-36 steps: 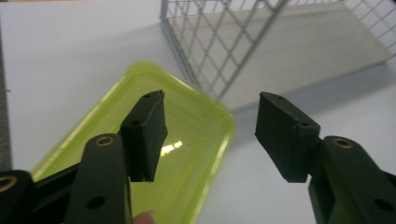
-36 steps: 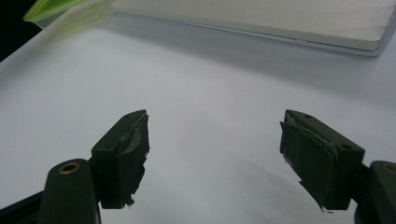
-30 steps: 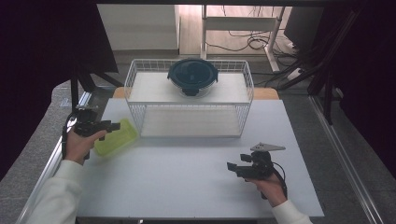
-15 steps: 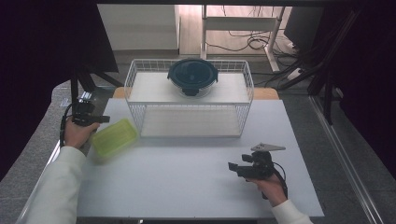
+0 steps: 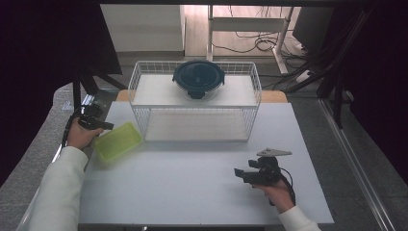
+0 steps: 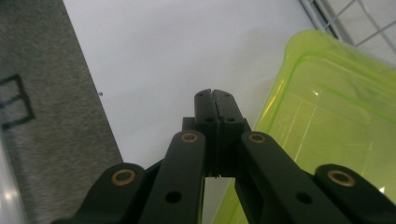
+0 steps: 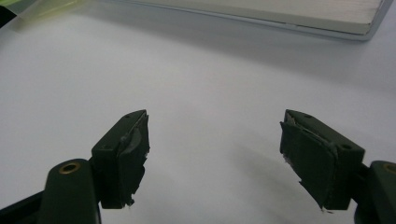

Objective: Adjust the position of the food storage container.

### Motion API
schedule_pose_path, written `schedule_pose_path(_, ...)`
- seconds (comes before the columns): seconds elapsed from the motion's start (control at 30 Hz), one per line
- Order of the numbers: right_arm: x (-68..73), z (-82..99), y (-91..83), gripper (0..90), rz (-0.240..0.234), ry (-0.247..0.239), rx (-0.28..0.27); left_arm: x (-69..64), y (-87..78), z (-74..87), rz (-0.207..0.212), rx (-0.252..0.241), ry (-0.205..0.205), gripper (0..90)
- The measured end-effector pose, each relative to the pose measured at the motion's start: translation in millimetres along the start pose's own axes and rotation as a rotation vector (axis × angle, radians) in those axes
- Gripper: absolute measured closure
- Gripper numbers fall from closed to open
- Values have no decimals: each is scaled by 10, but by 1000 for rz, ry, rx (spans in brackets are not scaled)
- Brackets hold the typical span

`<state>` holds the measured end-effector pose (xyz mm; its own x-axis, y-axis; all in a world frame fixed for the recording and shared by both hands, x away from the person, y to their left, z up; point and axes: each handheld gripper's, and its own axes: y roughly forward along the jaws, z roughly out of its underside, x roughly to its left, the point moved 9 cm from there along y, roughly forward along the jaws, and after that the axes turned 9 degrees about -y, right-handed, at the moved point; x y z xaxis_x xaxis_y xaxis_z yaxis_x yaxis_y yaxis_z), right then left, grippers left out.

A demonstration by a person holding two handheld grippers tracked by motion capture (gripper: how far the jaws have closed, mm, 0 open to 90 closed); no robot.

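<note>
White wire basket [image 5: 195, 113] standing at the far middle of the white table [image 5: 192, 192], dark blue round lidded container [image 5: 198, 78] resting on its upper shelf, grey carpet [image 5: 29, 163] beside the table's left edge, cables [image 5: 260, 45] on the wooden floor beyond.

Lime green beside my black jaws, white all round

My left gripper [image 6: 215, 95] is black with brass-coloured rivets; just to the right of its jaws sits the translucent lime-green container [image 6: 327, 126], and under them the plain white table [image 6: 154, 56], with speckled grey floor [image 6: 37, 116] to their left. My right gripper [image 7: 214, 140] has black jaws over that white. The basket [image 5: 139, 79] is white wire mesh, bearing a dark teal lidded bowl [image 5: 198, 77].
</note>
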<state>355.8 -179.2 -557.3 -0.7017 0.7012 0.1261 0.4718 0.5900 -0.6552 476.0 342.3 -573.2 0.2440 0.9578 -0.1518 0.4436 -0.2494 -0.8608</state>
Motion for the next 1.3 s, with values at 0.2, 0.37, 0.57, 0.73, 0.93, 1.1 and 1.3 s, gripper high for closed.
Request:
schedule_pose_path(0.2,33,28,32,234,-7,-11,15,-24,39,35,11,26,19,900)
schedule_pose_path(0.37,45,34,40,231,-16,-7,17,-50,30,55,21,37,57,900)
schedule_pose_path(0.57,37,41,45,231,-22,2,19,-95,64,202,62,65,86,900)
schedule_pose_path(0.73,33,50,55,231,-23,5,22,-237,93,321,102,76,124,900)
schedule_pose_path(0.93,40,54,60,231,-24,9,26,-482,72,418,150,80,176,900)
schedule_pose_path(1.1,49,60,71,230,-28,6,29,-683,54,503,170,88,233,900)
schedule_pose_path(1.3,48,64,76,229,-32,10,31,-866,49,599,200,97,280,900)
